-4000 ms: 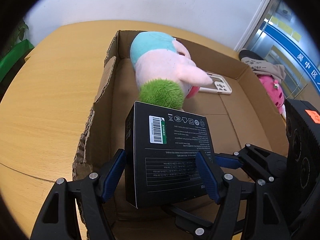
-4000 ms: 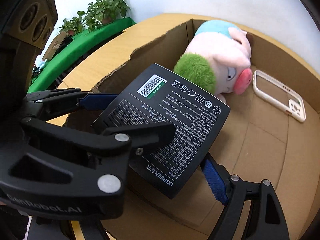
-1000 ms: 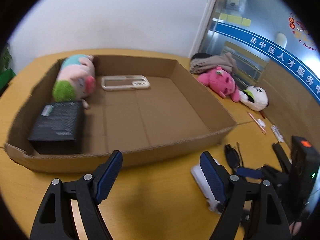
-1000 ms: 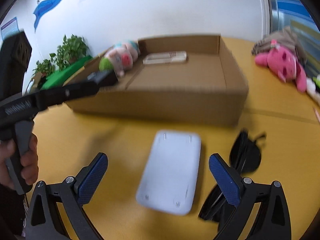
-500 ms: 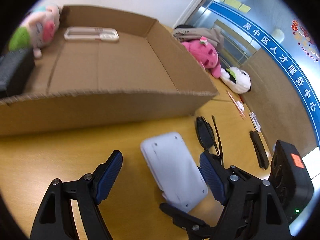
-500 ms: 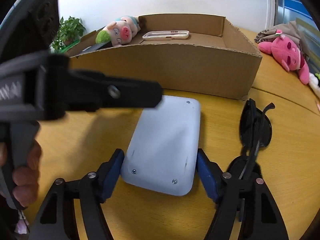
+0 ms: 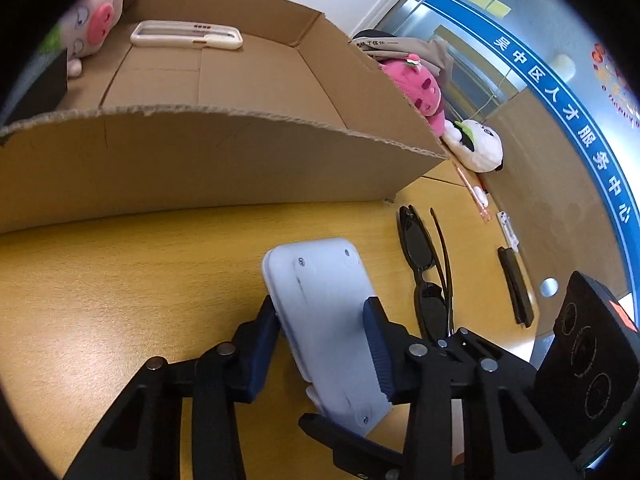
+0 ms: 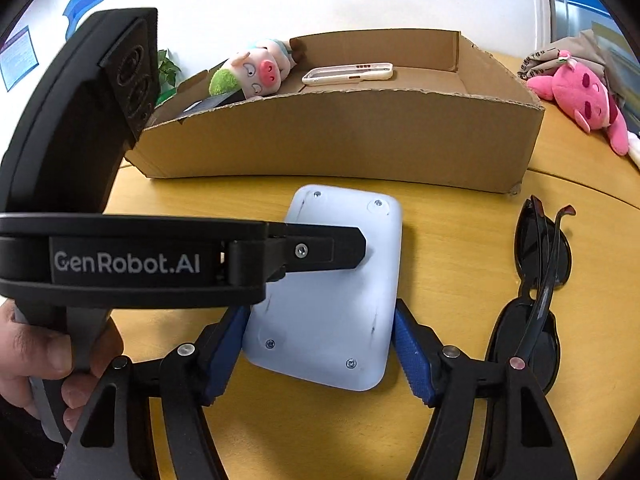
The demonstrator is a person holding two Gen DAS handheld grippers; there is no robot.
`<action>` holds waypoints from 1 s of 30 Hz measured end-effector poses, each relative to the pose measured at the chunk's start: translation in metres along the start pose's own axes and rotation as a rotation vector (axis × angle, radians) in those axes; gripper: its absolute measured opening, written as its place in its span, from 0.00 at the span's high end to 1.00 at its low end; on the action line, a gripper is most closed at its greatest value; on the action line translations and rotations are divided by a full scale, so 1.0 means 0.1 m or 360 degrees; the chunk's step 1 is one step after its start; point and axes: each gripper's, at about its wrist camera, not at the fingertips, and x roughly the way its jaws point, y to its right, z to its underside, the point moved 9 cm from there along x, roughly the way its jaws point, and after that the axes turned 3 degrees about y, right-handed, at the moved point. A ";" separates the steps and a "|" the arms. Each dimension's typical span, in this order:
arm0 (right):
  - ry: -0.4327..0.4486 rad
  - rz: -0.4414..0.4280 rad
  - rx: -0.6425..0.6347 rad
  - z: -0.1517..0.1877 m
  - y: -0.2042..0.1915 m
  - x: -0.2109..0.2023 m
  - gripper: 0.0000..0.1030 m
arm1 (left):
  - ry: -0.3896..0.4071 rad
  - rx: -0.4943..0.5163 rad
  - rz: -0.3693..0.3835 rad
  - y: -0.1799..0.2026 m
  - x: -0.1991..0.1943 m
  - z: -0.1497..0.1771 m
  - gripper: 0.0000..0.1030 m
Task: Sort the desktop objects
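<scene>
A white plastic device (image 8: 340, 280), screws facing up, lies on the yellow table in front of the cardboard box (image 8: 360, 140). My right gripper (image 8: 320, 344) grips its near end, blue pads pressed on both long sides. My left gripper (image 7: 322, 332) comes in from the left, and its jaws are closing on the same device (image 7: 320, 300), with the pads touching its edges. One left finger (image 8: 320, 250) lies across the device in the right wrist view. A hand (image 8: 36, 352) holds the left gripper's handle.
In the box lie a pig plush (image 8: 256, 68), a white phone case (image 8: 348, 72) and a black carton (image 7: 36, 84). Black sunglasses (image 8: 536, 280) lie just right of the device. A pink plush (image 8: 580, 96), a panda plush (image 7: 476, 144), a pen (image 7: 472, 192) and a black bar (image 7: 516, 288) lie farther right.
Both grippers came down onto the white device. The right jaws closed on it half a second ago; the left jaws have since narrowed from wide apart to touching its edges.
</scene>
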 end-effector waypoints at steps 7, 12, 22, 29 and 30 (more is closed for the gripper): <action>0.0133 0.0022 -0.0011 -0.25 -0.06 -0.30 0.27 | 0.0121 0.0105 0.0001 0.28 -0.31 -0.31 0.62; 0.0255 0.0040 -0.0052 -0.63 -0.09 -0.56 0.27 | 0.0209 0.0174 0.0020 0.46 -0.55 -0.71 0.63; 0.0449 0.0062 -0.0128 -1.66 -0.05 -0.87 0.27 | 0.0369 0.0272 0.0069 0.74 -0.92 -1.68 0.70; 0.0469 0.0030 -0.0093 -2.32 0.14 -0.86 0.28 | 0.0408 0.0317 0.0083 0.83 -0.96 -2.31 0.73; 0.0470 0.0026 -0.0087 -2.42 0.17 -0.84 0.28 | 0.0407 0.0314 0.0089 0.84 -0.95 -2.38 0.73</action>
